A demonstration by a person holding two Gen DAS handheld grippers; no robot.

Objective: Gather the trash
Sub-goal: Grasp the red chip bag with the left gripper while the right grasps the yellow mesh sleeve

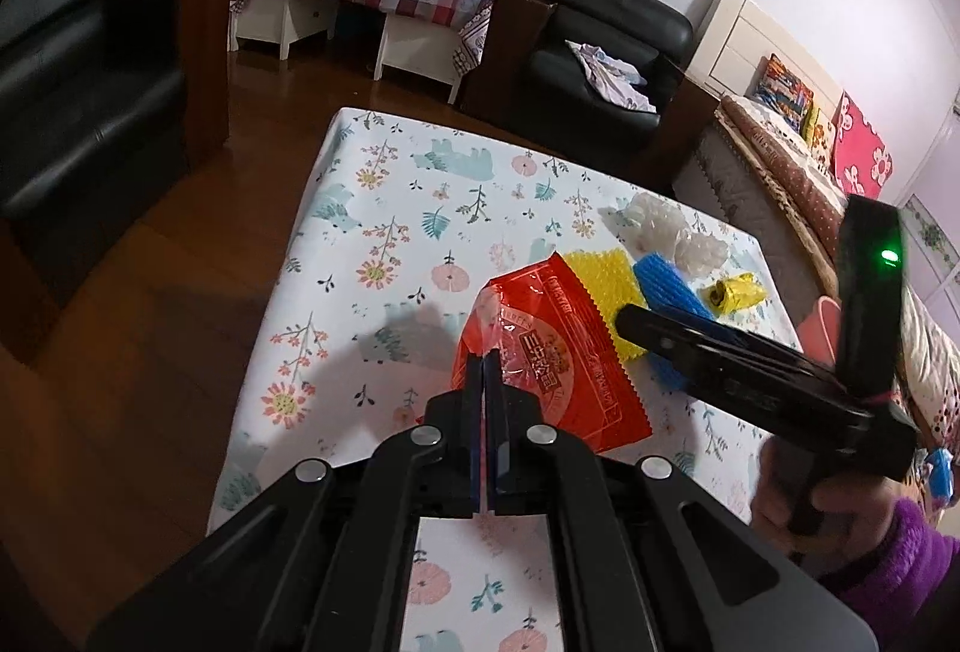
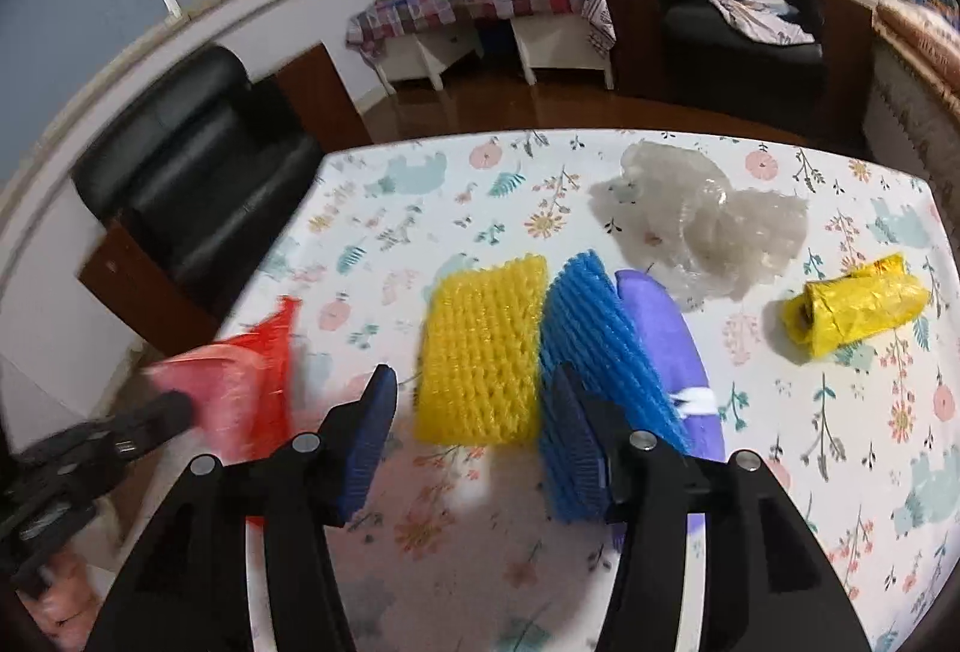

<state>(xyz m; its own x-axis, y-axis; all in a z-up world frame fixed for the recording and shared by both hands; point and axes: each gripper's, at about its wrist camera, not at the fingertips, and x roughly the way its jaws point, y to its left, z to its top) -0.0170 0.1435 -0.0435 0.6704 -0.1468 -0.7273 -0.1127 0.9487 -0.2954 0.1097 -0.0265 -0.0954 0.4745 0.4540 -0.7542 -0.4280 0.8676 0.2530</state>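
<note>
Left gripper (image 1: 483,361) is clamped on the red wrapper (image 1: 558,352), one corner pinched and the packet lifted off the floral table (image 1: 384,208) — first piece of trash in hand. Right gripper (image 2: 474,406) hangs above the yellow foam net (image 2: 480,346), spread wide and holding nothing; the blue foam net (image 2: 591,328) is just beside it. Looks like the yellow net comes next: drop straight down, straddle it, squeeze. The crumpled clear plastic (image 2: 702,226) and yellow bag roll (image 2: 852,307) lie further off.
</note>
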